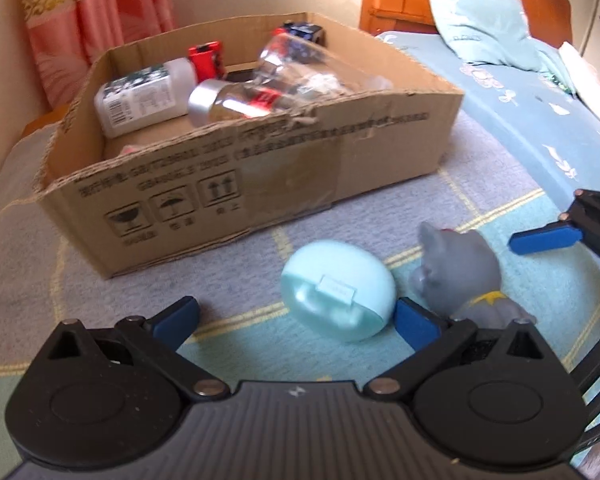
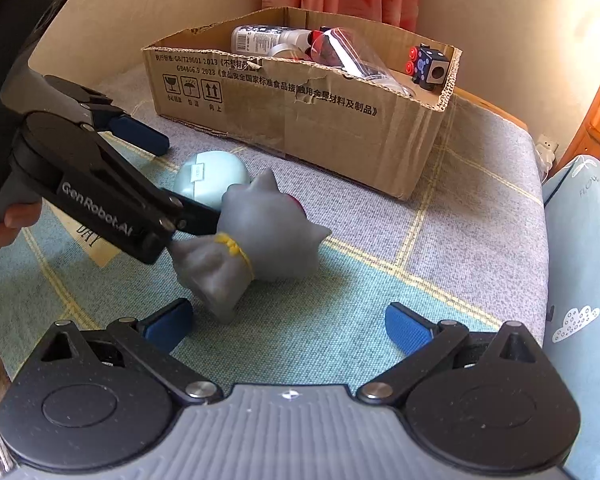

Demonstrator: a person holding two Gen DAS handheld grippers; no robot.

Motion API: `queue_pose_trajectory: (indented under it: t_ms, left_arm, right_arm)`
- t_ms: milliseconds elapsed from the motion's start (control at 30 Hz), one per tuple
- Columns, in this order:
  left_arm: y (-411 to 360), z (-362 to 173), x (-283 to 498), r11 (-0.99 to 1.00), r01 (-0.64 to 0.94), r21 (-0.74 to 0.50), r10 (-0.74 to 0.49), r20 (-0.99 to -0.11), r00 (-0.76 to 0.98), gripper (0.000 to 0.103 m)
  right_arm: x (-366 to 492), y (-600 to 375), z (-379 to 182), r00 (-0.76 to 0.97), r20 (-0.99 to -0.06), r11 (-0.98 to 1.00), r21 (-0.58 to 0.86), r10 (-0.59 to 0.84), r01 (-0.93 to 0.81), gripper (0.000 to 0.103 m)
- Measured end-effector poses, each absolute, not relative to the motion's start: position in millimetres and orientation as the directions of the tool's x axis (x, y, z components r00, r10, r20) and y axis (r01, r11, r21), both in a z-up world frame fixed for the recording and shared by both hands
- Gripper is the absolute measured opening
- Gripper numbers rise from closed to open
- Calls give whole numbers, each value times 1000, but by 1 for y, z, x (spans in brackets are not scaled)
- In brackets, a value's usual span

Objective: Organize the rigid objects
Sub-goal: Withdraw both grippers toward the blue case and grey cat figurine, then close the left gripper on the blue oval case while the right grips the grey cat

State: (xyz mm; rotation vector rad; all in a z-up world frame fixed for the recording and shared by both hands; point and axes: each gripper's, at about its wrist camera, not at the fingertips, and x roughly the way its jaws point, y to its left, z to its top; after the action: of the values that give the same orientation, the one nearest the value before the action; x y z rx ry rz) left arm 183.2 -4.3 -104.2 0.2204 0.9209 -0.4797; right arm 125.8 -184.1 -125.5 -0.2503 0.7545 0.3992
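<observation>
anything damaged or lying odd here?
Cardboard box: near wall's top edge is ragged and torn. Grey toy lies tipped on the blanket, against the pale blue case. Nothing spilled.

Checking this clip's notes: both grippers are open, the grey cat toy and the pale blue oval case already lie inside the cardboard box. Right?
Not quite. The grey cat toy and pale blue oval case lie on the blanket outside the cardboard box, per both wrist views. Both grippers are open.

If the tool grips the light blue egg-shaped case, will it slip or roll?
The case looks smooth and glossy, so it may slip between the pads. Its rounded shape could roll if nudged, though the woven blanket should slow it. It seems rigid, likely light.
</observation>
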Motion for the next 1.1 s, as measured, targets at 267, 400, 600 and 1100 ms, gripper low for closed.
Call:
queue_pose_trajectory:
  t_ms: [267, 400, 600, 1100]
  left_arm:
    - [39, -105, 183, 934, 357, -17, -219, -818, 533, 102]
    - [29, -103, 179, 918, 392, -54, -270, -809, 522, 101]
    - [-6, -100, 184, 904, 428, -15, -277, -783, 558, 76]
    - [-6, -95, 183, 915, 403, -18, -261, -788, 558, 52]
  right_arm:
    - [126, -184, -126, 661, -703, 896, -78, 262, -438, 103]
    - [126, -184, -126, 663, -700, 895, -79, 264, -439, 103]
    - [124, -185, -126, 665, -696, 892, -79, 271, -446, 103]
    - [130, -184, -125, 639, -708, 857, -93, 301, -507, 103]
